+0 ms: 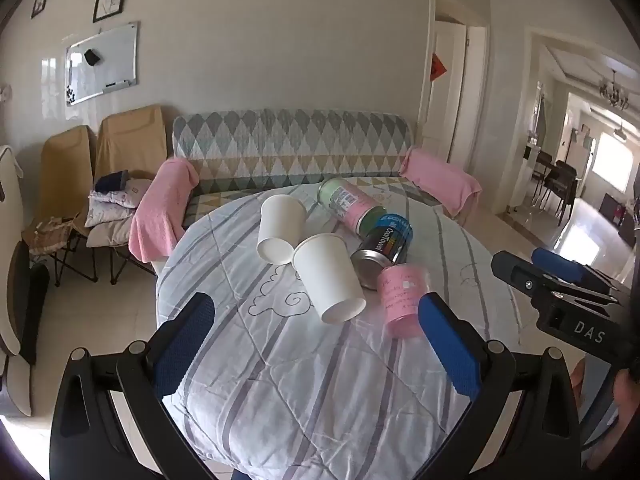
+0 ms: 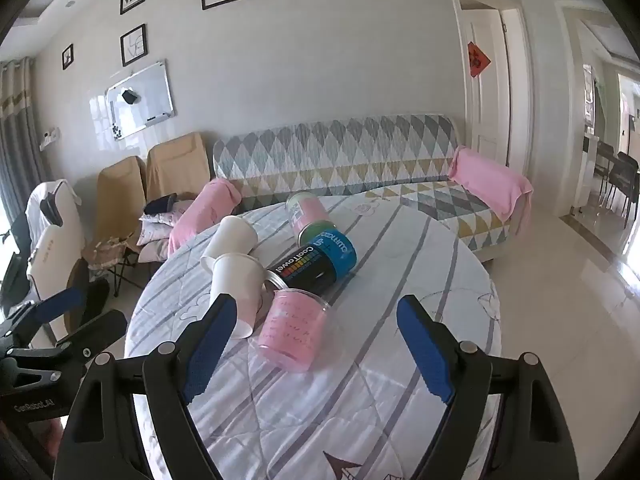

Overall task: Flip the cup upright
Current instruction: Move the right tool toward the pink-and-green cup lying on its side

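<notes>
Cups lay toppled in a cluster on the round quilt-covered table, none yet upright. Going outward from the right gripper: its blue-padded jaws stood wide apart and empty, and framed between them, nearest, lay the pink translucent cup on its side. With that pink cup as landmark, the nearer white paper cup lay just to its left, partly hidden behind the left finger; the second white paper cup lay beyond that one and touched it. Behind the pink cup, and apparently touching its far end, lay the black-and-blue CoolTowel can, and farther back a pink-and-green can.

The left gripper was likewise spread open and held nothing. In its view the nearer white paper cup lay between the fingers, its narrow base towards the camera, while the pink cup sat just beside the right-hand finger.

Judgement: the step in hand was the approach, and the right gripper looked lined up on the pink cup. A good grasp would probably close across the cup's side wall near mid-length, lightly, since thin plastic may deform. Lifting clear before rotating would avoid nudging the can or the white cups, which could roll. The soft quilt offered an uneven seat, so the cup should be set down squarely on a flat patch.
</notes>
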`<state>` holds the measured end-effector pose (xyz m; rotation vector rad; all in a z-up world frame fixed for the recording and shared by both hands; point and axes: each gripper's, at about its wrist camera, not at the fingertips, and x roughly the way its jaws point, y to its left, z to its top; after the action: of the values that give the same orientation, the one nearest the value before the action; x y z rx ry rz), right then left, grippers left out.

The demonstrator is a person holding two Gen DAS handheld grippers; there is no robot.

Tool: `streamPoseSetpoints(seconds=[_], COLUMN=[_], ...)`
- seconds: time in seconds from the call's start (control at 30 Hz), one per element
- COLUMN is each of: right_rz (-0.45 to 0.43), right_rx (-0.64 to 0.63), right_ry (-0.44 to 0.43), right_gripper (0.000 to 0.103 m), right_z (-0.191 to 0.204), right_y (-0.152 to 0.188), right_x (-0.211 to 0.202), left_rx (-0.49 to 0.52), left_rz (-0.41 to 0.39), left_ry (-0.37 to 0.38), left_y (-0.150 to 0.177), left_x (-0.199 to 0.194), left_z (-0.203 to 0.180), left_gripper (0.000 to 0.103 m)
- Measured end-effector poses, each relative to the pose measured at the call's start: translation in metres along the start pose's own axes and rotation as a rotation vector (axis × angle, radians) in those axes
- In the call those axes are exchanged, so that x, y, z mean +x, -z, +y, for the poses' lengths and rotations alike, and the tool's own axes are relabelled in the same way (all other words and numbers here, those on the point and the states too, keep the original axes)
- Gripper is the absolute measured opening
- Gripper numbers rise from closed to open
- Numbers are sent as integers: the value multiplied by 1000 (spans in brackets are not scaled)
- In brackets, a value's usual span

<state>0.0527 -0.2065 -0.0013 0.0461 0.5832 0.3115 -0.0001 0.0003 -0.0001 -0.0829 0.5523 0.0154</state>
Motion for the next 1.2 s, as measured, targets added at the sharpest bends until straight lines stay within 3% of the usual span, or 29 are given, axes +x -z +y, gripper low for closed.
streamPoseSetpoints(seconds=[0.43,0.63,1.2], right_rz=[12,16,57], right_rx=[4,9,8], right_ry=[-17,-28,-40], right_gripper=[83,83,83], right_z=[9,3,1], right_y=[3,-3,-1], right_x=[5,-2,11], left_rx=[-6,5,26], left_rz=[8,15,75], left_ry=[8,0,-30], left_y=[0,15,7], left_x=[0,10,24], left_z=[0,-3,-3], left_gripper=[103,103,103])
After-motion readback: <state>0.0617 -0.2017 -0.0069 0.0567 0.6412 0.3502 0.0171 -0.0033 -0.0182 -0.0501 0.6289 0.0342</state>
